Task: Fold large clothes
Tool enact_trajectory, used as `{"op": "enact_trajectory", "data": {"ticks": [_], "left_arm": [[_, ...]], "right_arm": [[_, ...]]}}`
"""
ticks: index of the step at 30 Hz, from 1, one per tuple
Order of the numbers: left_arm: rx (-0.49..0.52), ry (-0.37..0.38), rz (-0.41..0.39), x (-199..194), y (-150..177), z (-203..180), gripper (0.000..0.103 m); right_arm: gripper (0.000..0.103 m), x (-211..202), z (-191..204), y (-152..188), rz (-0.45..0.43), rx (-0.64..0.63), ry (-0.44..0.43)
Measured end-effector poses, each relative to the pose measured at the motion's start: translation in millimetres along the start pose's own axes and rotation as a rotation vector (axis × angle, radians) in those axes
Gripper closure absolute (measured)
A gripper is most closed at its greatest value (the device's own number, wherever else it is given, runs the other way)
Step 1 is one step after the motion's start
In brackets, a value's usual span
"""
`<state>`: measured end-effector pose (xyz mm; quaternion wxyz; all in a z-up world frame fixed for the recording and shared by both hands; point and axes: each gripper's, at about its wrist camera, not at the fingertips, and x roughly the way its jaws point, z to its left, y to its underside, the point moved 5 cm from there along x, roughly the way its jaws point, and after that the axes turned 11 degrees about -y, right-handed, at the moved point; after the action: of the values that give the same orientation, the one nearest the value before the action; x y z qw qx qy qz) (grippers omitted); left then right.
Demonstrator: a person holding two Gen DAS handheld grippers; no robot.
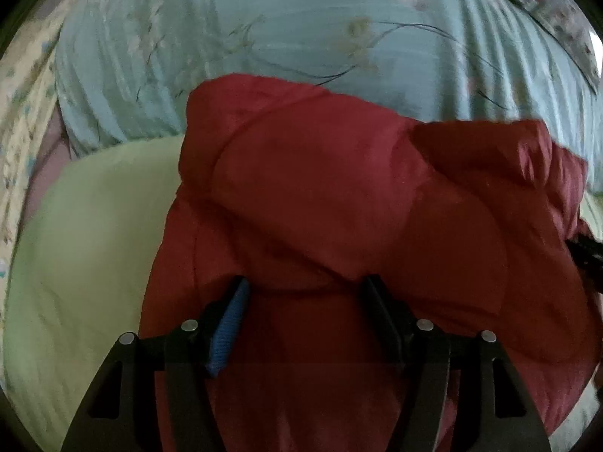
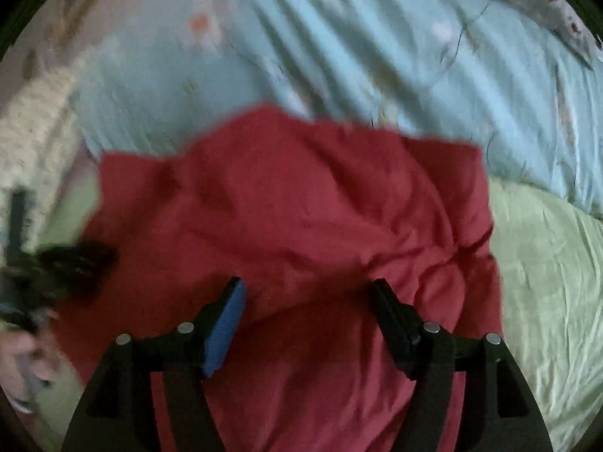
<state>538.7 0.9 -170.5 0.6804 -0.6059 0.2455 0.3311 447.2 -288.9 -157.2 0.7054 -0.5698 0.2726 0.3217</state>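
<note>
Standing wide with nothing clamped, the left gripper [image 1: 303,293] and right gripper [image 2: 307,297] hang over the red garment [image 1: 320,196], which lies bunched directly beneath and ahead of both. Judged mid-fold: next needs a fresh edge grip. Green sheet [image 2: 546,282] flanks it; blue floral quilt [image 1: 264,30] lies beyond.

We see a red garment [image 1: 339,196], puffy and slightly shiny, lying folded into a thick, rumpled bundle. Its near part rests on pale green bedding and its far edge reaches the light blue floral quilt beyond.
</note>
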Motion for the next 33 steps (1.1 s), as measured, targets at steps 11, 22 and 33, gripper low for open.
{"op": "enact_trajectory", "data": {"ticks": [11,22,33], "left_arm": [[-0.094,-0.016,0.056,47.4,-8.7,16.3,0.031],[-0.088,0.055,0.064,-2.7,-3.0,30.7,0.032],[-0.166,0.101,0.040,-54.2,28.6,78.4,0.024]], "right_arm": [[0.019,52.3,-42.7,-9.8,0.039,0.147,-0.022],[0.019,54.6,-46.8,-8.4,0.035,0.155,-0.030],[0.017,-22.6,-42.4,3.5,-0.034,0.161,-0.087]]}}
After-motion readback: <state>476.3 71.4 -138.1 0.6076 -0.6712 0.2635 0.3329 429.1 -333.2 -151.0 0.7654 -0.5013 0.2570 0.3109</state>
